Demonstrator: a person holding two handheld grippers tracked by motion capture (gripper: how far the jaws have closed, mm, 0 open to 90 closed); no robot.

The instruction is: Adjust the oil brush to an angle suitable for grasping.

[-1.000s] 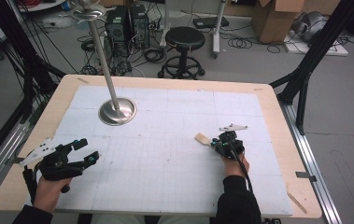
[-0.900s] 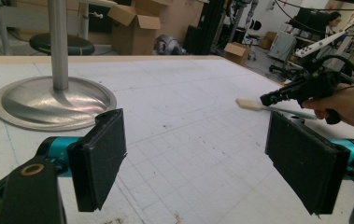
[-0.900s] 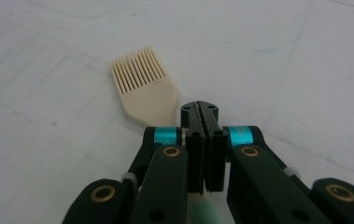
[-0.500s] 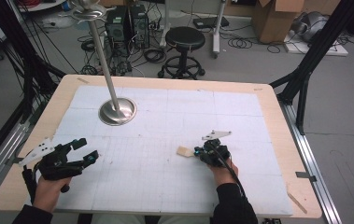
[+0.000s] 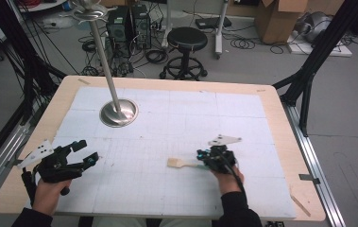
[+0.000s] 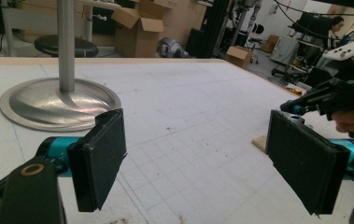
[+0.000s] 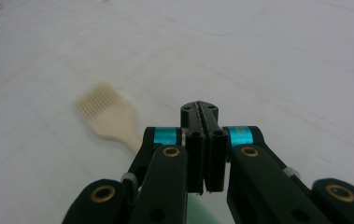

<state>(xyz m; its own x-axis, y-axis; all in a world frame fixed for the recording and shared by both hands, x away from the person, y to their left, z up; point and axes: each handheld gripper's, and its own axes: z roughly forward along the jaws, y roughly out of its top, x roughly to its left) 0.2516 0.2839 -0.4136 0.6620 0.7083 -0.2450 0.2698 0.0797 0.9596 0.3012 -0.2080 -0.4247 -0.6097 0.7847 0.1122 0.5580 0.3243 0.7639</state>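
From above, right gripper (image 5: 204,160) carries a cream silicone brush (image 5: 177,163) by its handle over the white mat (image 5: 167,118); keep it level and slow. Left gripper (image 6: 193,158) view: jaws wide, empty, beside the steel stand base (image 6: 58,105). Right gripper view: jaws closed; brush (image 7: 107,116) bristles short, comb-like, projecting left.

A pale wooden tabletop (image 5: 280,123) with rounded corners is seen in the high view. Most of it is covered by a white gridded mat (image 5: 176,137), so that a bare wooden border is left all round. At the far left of the mat, the round polished base of a metal stand (image 5: 118,112) is set, with its pole rising from the middle. A cream silicone brush (image 5: 178,163) is found at the near middle, its bristled head pointing left. A thin wooden stick (image 5: 302,204) is laid on the bare border at the near right corner.
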